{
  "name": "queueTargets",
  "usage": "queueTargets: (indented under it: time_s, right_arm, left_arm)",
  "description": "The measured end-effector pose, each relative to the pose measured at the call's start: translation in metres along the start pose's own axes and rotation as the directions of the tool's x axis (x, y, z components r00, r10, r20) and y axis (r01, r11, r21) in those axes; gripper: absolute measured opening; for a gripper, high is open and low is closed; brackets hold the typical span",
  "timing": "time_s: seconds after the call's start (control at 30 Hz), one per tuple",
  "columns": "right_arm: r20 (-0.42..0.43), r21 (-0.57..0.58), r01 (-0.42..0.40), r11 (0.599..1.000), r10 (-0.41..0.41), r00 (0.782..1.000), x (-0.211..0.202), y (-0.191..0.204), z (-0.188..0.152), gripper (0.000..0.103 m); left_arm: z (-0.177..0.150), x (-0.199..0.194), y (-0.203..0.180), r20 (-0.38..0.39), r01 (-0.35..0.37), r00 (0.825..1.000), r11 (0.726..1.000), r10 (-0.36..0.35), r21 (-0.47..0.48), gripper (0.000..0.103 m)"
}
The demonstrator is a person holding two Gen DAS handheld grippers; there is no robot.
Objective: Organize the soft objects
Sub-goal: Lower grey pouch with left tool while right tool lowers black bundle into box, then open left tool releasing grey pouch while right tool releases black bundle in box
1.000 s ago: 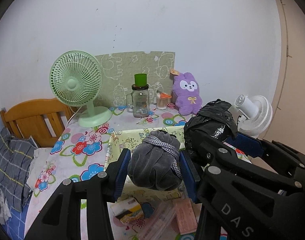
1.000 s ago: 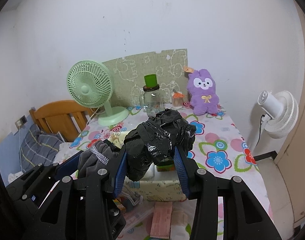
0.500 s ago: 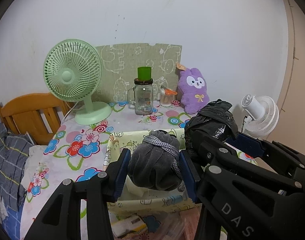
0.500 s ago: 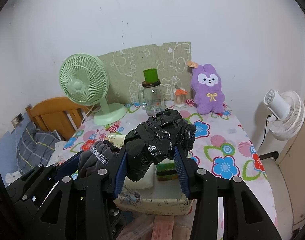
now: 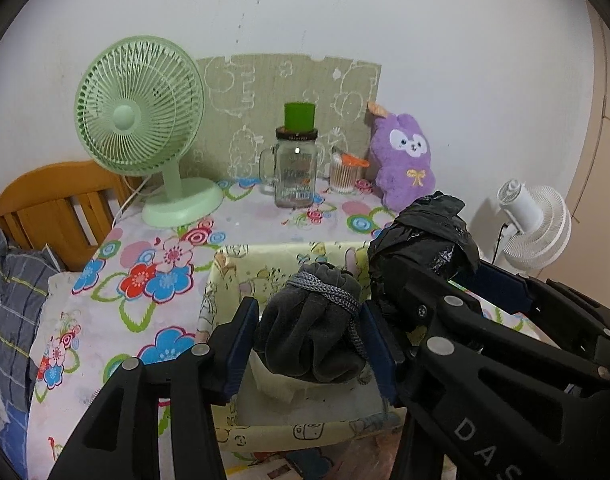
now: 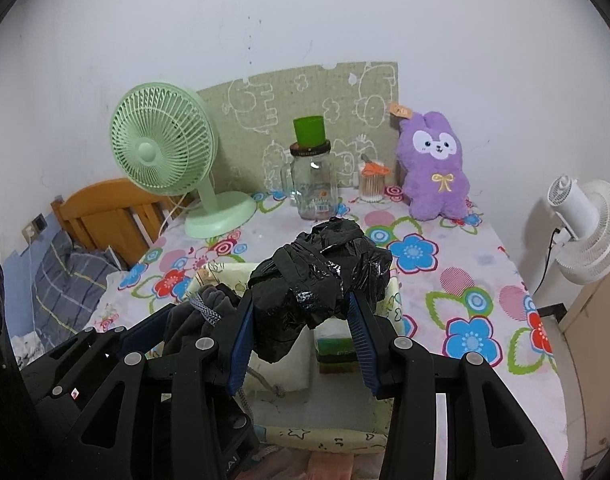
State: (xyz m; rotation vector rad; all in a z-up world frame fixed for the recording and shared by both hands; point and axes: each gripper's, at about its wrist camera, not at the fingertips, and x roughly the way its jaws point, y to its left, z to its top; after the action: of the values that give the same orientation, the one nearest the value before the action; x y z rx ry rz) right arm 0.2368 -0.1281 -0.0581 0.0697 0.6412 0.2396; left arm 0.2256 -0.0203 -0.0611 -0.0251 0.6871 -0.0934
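My left gripper [image 5: 311, 340] is shut on a grey drawstring pouch [image 5: 311, 332] and holds it above the yellow fabric box [image 5: 221, 280]. My right gripper [image 6: 301, 328] is shut on a crumpled black plastic bag [image 6: 319, 276] above the same box [image 6: 393, 300]. The bag also shows in the left wrist view [image 5: 425, 236], and the pouch in the right wrist view [image 6: 201, 312]. Inside the box lie a white cloth [image 6: 293, 364] and a green sponge [image 6: 337, 350].
On the flowered table [image 6: 465, 280] stand a green fan [image 6: 165, 160], a glass jar with a green cup on top [image 6: 311, 184], a toothpick holder [image 6: 371, 184] and a purple plush bunny [image 6: 435, 168]. A white fan [image 6: 585, 228] stands right; a wooden bed frame [image 6: 105, 216] left.
Both grippers have moved forward and lower over the table with their loads, so the box lies closer beneath them. Their grips have not changed.
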Motion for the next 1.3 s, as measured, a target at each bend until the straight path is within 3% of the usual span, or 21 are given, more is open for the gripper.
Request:
queueTargets:
  time_s: [0.17, 0.3, 0.53, 0.63, 0.9, 1.3]
  right_arm:
    - [-0.032, -0.009, -0.006, 1.000, 0.006, 0.999, 0.015, -0.001, -0.009, 0.048]
    - [-0.052, -0.015, -0.004, 1.000, 0.003, 0.999, 0.023, -0.001, -0.013, 0.048]
    - [-0.077, -0.019, -0.018, 1.000, 0.016, 0.997, 0.031, -0.001, -0.019, 0.050]
    - [-0.074, -0.024, -0.023, 0.999, 0.021, 0.997, 0.031, 0.000, -0.021, 0.064]
    - [-0.079, -0.005, -0.030, 1.000, 0.029, 0.996, 0.029, -0.003, -0.024, 0.081]
    - [-0.083, -0.010, -0.056, 0.998, 0.055, 0.995, 0.020, -0.001, -0.027, 0.084]
  left_arm:
    - [-0.009, 0.011, 0.004, -0.028, -0.023, 0.999, 1.000, 0.023, -0.011, 0.066]
    - [-0.014, 0.017, 0.009, -0.049, -0.036, 0.998, 0.999, 0.035, -0.019, 0.080]
    - [-0.020, 0.023, 0.011, -0.073, -0.038, 0.997, 0.999, 0.036, -0.019, 0.086]
    - [-0.021, 0.022, 0.010, -0.072, -0.021, 0.997, 1.000, 0.020, -0.016, 0.092]
    - [-0.023, 0.020, 0.007, -0.073, -0.011, 0.997, 1.000, 0.010, -0.013, 0.096]
    - [-0.025, 0.008, 0.006, -0.061, -0.013, 0.998, 1.000, 0.012, -0.024, 0.097]
